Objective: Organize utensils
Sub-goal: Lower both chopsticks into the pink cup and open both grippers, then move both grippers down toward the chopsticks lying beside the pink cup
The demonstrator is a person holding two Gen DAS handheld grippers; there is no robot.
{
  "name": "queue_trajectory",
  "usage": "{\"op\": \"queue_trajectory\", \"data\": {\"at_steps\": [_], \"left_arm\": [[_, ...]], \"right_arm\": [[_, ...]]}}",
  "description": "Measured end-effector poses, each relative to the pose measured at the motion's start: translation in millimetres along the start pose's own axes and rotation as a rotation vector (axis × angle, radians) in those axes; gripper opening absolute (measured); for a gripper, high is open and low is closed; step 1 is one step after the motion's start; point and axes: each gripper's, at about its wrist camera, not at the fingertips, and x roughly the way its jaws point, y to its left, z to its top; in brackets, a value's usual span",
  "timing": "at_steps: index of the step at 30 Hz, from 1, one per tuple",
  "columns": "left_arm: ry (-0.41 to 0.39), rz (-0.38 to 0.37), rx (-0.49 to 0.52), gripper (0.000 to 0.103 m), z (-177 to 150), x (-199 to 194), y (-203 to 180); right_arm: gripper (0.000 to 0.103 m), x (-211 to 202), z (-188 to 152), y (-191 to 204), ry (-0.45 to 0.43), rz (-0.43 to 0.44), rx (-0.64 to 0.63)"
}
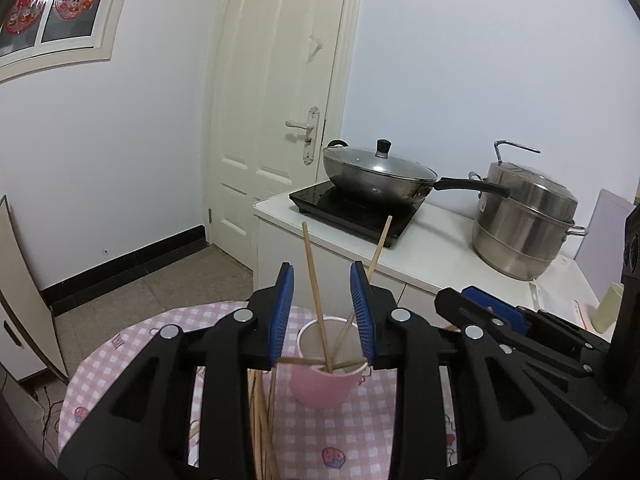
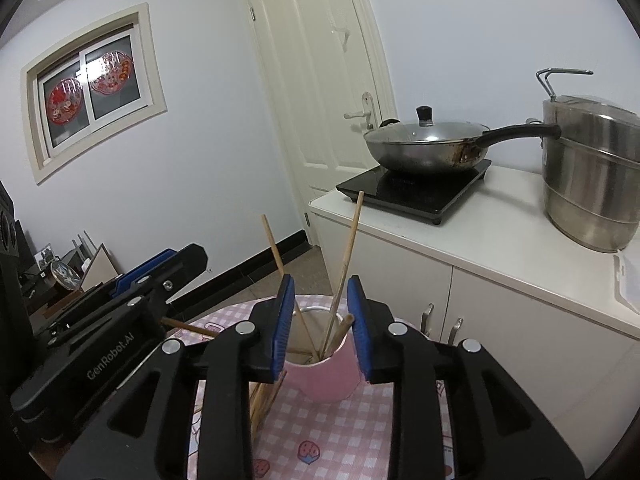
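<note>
Step in hand, as judged: dropping of thin wooden chopsticks (image 1: 316, 292) into the pink paper cup with white inside (image 1: 326, 384), which stands on the round table with pink checked cloth (image 1: 360, 432). Two long chopsticks leaning upright in the cup, crossing; a shorter one beside them; several more lying flat on the cloth just beside the cup (image 1: 260, 420).

Left gripper with blue pads (image 1: 322, 316): jaws parted, nothing pressed between them, hovering above the cup and pointing slightly down. Right gripper (image 2: 320, 320): also parted and empty, same tilt, close beside the left.

Next move, probably: lowering toward the loose chopsticks, closing on one thin stick carefully, without knocking the light cup.
</note>
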Motion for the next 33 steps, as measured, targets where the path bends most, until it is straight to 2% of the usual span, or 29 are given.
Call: {"op": "queue_trajectory", "data": {"at_steps": [2, 3, 4, 5, 15, 20, 27, 33], "left_arm": [[0.001, 0.003, 0.001, 0.031, -1, -9, 2], [0.001, 0.006, 0.002, 0.037, -2, -12, 2], [0.001, 0.012, 0.002, 0.049, -2, -16, 4], [-0.007, 0.018, -0.001, 0.051, -4, -22, 6], [-0.006, 0.04, -0.003, 0.052, -11, -74, 38], [0.015, 0.055, 0.002, 0.052, -22, -92, 60], [0.076, 0.057, -0.001, 0.052, -42, -89, 87], [0.169, 0.033, -0.01, 0.052, -64, -67, 109]], "right_arm": [[0.027, -5, -2, 3, -0.002, 0.001, 0.0], [0.028, -8, -3, 3, -0.003, 0.0, 0.001], [0.028, -14, -6, 4, -0.007, -0.001, 0.005], [0.028, -14, -6, 4, -0.007, -0.001, 0.005], [0.033, -55, -11, 12, -0.061, -0.017, 0.017], [0.034, -66, -24, 23, -0.061, -0.014, 0.013], [0.034, -51, -49, 45, -0.007, 0.01, -0.005], [0.034, -25, -71, 64, 0.057, 0.027, -0.029]]}}
